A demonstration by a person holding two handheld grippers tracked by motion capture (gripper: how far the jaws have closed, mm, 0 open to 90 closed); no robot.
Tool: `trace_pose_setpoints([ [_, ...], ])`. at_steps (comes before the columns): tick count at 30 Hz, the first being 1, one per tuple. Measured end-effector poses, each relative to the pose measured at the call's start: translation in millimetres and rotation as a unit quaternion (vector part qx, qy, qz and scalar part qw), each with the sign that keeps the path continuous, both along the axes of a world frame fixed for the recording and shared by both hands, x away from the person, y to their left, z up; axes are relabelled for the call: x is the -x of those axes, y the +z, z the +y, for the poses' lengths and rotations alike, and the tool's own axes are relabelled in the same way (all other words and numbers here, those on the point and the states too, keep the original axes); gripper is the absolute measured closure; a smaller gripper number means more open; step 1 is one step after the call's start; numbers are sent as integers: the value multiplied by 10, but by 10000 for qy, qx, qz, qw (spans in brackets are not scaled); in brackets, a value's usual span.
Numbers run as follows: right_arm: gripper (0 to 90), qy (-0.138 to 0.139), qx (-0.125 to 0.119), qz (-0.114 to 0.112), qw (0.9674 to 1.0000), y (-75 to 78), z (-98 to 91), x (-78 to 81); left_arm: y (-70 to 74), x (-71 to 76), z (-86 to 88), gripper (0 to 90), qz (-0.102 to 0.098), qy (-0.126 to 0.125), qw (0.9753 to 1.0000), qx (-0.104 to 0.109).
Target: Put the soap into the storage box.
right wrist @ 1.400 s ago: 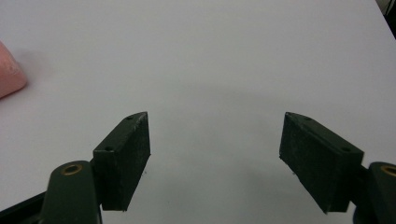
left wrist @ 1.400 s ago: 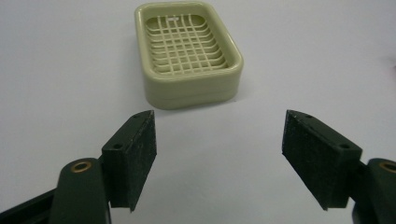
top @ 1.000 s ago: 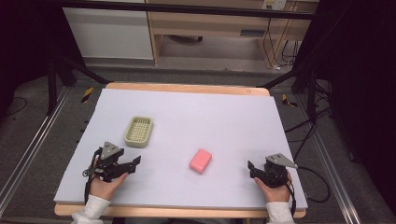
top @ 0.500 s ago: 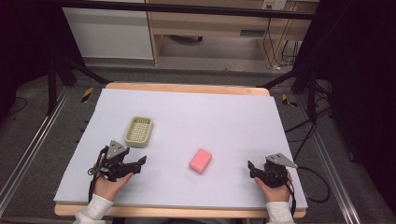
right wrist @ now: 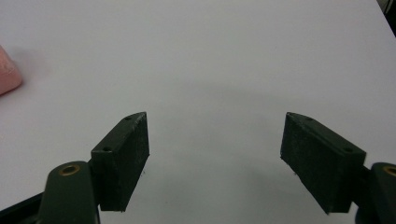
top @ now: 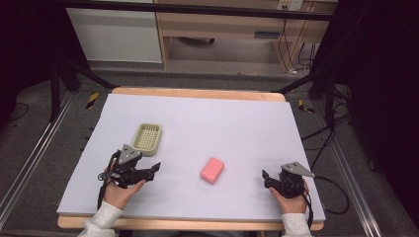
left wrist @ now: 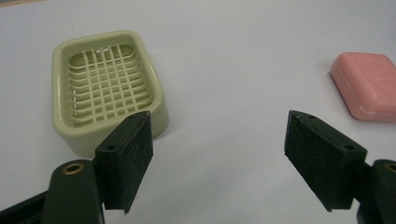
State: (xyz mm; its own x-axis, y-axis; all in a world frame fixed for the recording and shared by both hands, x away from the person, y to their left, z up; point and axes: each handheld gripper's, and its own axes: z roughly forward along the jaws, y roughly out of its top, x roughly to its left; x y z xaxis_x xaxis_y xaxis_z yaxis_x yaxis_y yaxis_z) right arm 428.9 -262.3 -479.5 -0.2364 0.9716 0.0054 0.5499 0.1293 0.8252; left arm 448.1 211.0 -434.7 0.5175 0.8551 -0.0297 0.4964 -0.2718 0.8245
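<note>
A pale green soap dish (top: 147,137) with a grid floor sits empty on the white table top, left of centre. A pink bar of soap (top: 212,170) lies flat near the middle. My left gripper (top: 156,168) hovers just in front of the dish, pointing right toward the soap. Its jaws have just been opening and hold nothing. In the left gripper view the gripper (left wrist: 219,121) frames bare table, with the dish (left wrist: 107,88) behind the left jaw and the soap (left wrist: 369,84) at far right. My right gripper (top: 266,177) is open at the front right, as the right gripper view (right wrist: 215,119) shows, and the soap's corner (right wrist: 7,70) is at its left edge.
The white sheet (top: 237,118) covers a wooden table whose edge (top: 197,93) runs along the back. Black frame legs and cables stand on the floor to either side, and a cabinet (top: 113,34) is behind.
My left gripper has shifted a little to the right, closer to the soap. The right gripper, dish and soap have stayed put.
</note>
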Motion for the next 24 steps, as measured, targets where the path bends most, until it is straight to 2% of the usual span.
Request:
trace_pose_setpoints([
  [8, 236, -1, 12, -24, 10000, 7, 1, 1, 41, -39, -163, 229, 3, -168, 9999, 29],
  [24, 237, -5, 4, -18, 10000, 11, 9, 2, 139, -98, -375, 224, 48, -373, 9993, 59],
])
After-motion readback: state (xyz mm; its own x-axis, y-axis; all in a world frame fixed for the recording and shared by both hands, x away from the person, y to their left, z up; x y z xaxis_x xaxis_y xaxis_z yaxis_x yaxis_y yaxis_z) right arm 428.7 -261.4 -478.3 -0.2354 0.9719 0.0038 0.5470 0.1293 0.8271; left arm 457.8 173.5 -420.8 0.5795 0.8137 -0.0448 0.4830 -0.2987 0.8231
